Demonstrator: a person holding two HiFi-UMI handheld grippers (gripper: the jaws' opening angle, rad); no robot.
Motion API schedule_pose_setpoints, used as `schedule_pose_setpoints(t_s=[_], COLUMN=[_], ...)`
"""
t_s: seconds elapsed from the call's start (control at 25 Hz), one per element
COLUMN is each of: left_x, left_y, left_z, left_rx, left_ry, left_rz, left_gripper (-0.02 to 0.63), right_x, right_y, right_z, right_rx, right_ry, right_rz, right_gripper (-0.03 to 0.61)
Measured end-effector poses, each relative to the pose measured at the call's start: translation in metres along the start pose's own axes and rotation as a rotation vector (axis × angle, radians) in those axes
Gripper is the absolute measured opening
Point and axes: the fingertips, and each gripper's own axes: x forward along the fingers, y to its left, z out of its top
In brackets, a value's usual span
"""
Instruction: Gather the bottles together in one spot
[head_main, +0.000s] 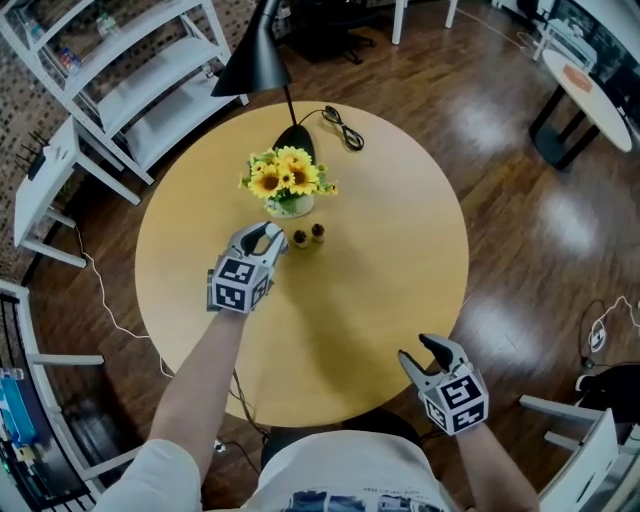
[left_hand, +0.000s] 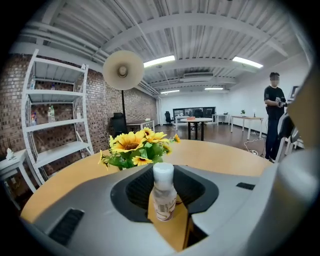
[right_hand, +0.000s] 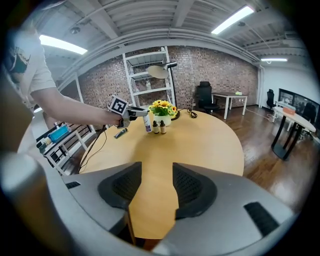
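placement was the step in hand: the left gripper (head_main: 266, 236) pinched a small clear plastic bottle with a white cap (left_hand: 163, 192) upright, just beside two small dark brown bottles (head_main: 299, 239) standing by the pale vase of sunflowers (head_main: 288, 207) on the round wooden bench (head_main: 390, 270). done well, it probably meant lowering it straight down close to the pair without nudging them or the petals, with the base flat before release. the right gripper (head_main: 422, 352) hung spread and empty by the bench's near edge.
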Motion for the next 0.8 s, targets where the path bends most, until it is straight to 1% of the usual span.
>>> schedule_pose_setpoints(t_s=[0.24,0.4,0.6,0.64,0.72,0.8], left_x=[0.004,0.003,0.004,0.003,0.002,-0.001], left_y=[0.002,0.007,0.009,0.01,0.009,0.011], left_z=[-0.006,-0.008,-0.008,-0.008,-0.005,-0.005], left_rx=[0.002,-0.028,-0.054,-0.065,-0.078,-0.067], left_ry=[-0.016,-0.019,-0.02,-0.022,-0.023,-0.013], left_rz=[0.001,0.02,0.004,0.004,0.006,0.019], left_gripper=[0.121,0.121,0.124,0.131,0.181,0.19], right_x=[0.002,0.002,0.006,0.007,0.007,0.007], right_y=[0.0,0.0,0.001,0.001,0.002,0.004], right_z=[-0.006,-0.003,0.0,-0.001,0.0,0.0], right_rx=[-0.002,-0.005,-0.012,-0.013,-0.017,-0.026], right_ry=[0.018,0.02,0.021,0.021,0.021,0.017], right_rz=[0.005,0.011,0.018,0.02,0.024,0.026], right_gripper=[0.222,0.222,0.222,0.222,0.222,0.222])
